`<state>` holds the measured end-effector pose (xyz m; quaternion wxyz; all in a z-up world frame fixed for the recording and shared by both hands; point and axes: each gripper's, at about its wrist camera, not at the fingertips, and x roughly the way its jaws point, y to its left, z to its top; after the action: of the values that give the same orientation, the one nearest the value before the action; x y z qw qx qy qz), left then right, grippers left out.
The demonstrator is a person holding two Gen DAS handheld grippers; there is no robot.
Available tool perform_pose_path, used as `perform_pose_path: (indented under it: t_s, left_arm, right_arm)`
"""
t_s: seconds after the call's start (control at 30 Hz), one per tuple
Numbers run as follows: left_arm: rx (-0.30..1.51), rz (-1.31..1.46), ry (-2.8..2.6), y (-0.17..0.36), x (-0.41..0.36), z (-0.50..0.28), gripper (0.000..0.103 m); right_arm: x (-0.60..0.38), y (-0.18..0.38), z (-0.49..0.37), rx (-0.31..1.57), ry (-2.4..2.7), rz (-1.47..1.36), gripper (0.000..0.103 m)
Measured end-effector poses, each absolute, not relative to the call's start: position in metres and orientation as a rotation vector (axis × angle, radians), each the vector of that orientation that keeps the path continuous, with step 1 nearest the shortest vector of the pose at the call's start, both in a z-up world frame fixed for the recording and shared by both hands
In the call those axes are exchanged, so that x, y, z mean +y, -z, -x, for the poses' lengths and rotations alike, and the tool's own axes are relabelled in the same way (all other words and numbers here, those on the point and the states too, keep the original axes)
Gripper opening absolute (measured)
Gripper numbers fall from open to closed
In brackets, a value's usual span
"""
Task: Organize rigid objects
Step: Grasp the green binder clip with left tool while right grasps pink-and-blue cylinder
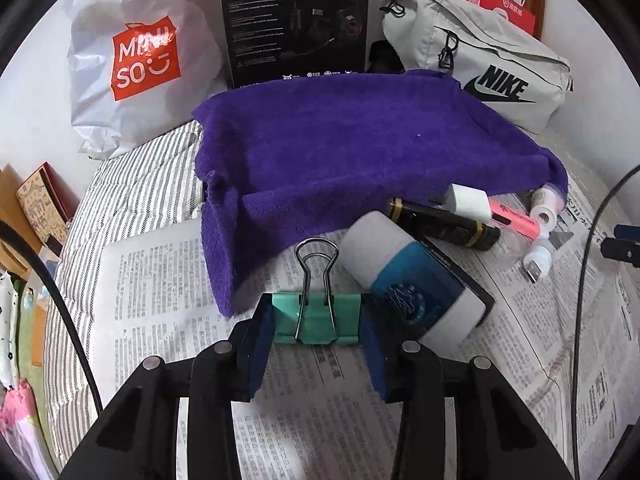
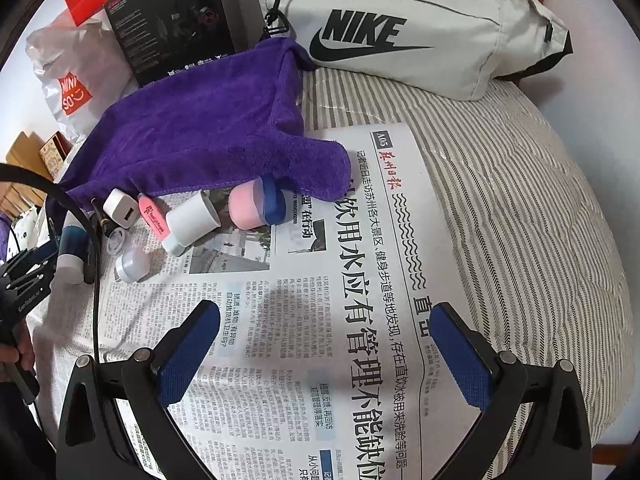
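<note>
On the newspaper (image 1: 160,280) spread over the bed, the left gripper (image 1: 318,320) pinches a teal clip (image 1: 318,318) by its body, wire handles pointing away. The right gripper (image 2: 326,344) hovers spread and empty over print. To do this well, hold the squeeze square on the clip's flat sides, lift clear of the bottle (image 1: 412,280) just beside it, and avoid snagging the purple towel (image 1: 340,148).

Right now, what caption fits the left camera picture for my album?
Left gripper clamps a teal metal binder clip over newspaper, beside a draped purple towel.
</note>
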<state>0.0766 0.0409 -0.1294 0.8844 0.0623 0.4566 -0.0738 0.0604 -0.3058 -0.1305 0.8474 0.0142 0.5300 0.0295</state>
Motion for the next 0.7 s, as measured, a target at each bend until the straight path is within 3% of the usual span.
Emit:
perform_pose_path:
  t_s: [0.53,0.7]
  left_arm:
    - [0.978,-0.101,0.066,0.129,0.043,-0.053,0.039]
    - [0.979,-0.087,0.065,0.129,0.044,-0.053,0.039]
  right_arm:
    - [-0.299,0.130,-0.087,1.004,-0.155,-0.020,0.102]
    - [-0.285,0.139,-0.102,0.989,-0.182,0.016,0.088]
